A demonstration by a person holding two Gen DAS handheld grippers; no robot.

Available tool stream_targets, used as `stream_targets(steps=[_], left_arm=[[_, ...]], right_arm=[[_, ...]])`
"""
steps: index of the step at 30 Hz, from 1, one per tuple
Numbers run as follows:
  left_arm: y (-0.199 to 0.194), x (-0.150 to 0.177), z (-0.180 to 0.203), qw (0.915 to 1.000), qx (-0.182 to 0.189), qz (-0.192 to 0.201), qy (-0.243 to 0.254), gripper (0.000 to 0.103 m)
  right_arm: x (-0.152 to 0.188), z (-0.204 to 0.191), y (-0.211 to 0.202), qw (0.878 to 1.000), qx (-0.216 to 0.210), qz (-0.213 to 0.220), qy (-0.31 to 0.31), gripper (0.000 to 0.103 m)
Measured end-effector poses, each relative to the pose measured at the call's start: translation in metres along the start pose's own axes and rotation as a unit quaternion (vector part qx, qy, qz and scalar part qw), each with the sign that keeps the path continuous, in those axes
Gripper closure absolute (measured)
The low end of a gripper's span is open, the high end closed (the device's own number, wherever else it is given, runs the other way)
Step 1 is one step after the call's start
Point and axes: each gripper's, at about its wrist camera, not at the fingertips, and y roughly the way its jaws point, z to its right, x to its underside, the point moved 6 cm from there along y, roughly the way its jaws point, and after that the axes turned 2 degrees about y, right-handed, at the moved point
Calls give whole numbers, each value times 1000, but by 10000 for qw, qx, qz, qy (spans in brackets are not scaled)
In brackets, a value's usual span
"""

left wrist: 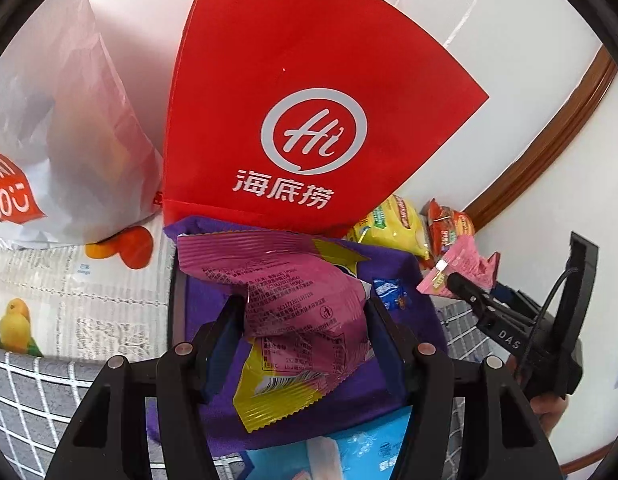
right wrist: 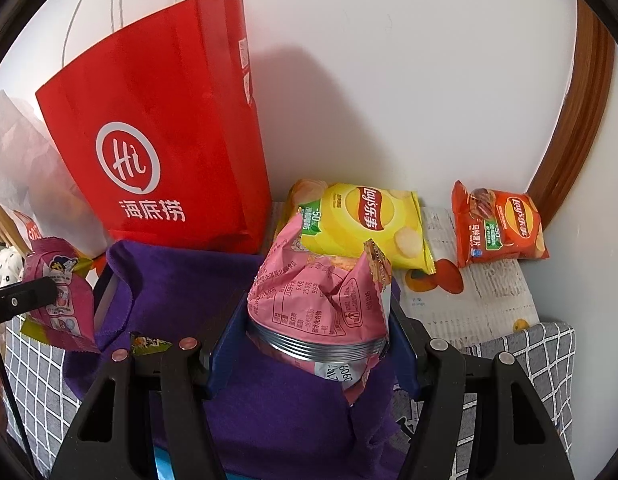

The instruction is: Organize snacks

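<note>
My left gripper (left wrist: 305, 320) is shut on a magenta and yellow snack packet (left wrist: 301, 292), held above a purple cloth (left wrist: 413, 320). In the right wrist view that same packet (right wrist: 57, 292) hangs at the far left. My right gripper (right wrist: 317, 332) is shut on a crumpled pink snack packet (right wrist: 321, 304), also over the purple cloth (right wrist: 181, 288). From the left wrist view the pink packet (left wrist: 461, 268) shows at the right. A yellow chips bag (right wrist: 369, 224) and an orange chips bag (right wrist: 497, 224) lie against the wall.
A tall red paper bag (right wrist: 161, 140) stands at the back, with a white plastic bag (left wrist: 49, 140) to its left. A light blue packet (left wrist: 349, 452) lies near me. Newsprint-pattern cloth (right wrist: 469, 300) and grey checked cloth (right wrist: 541, 360) cover the surface. A wooden frame (right wrist: 581, 120) borders the right.
</note>
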Motion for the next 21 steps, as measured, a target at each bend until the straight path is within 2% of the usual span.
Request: stream_targets(steps=[6, 13, 21], left_arm=[[10, 3, 2, 9999, 62, -154, -6, 44], [23, 10, 6, 9990, -65, -445, 65, 44], [28, 13, 8, 9984, -74, -551, 105, 44]], right_arm=[[2, 5, 5, 9999, -4, -125, 48, 39], [7, 3, 12, 9996, -51, -270, -18, 39], [11, -6, 22, 9988, -89, -443, -167, 39]])
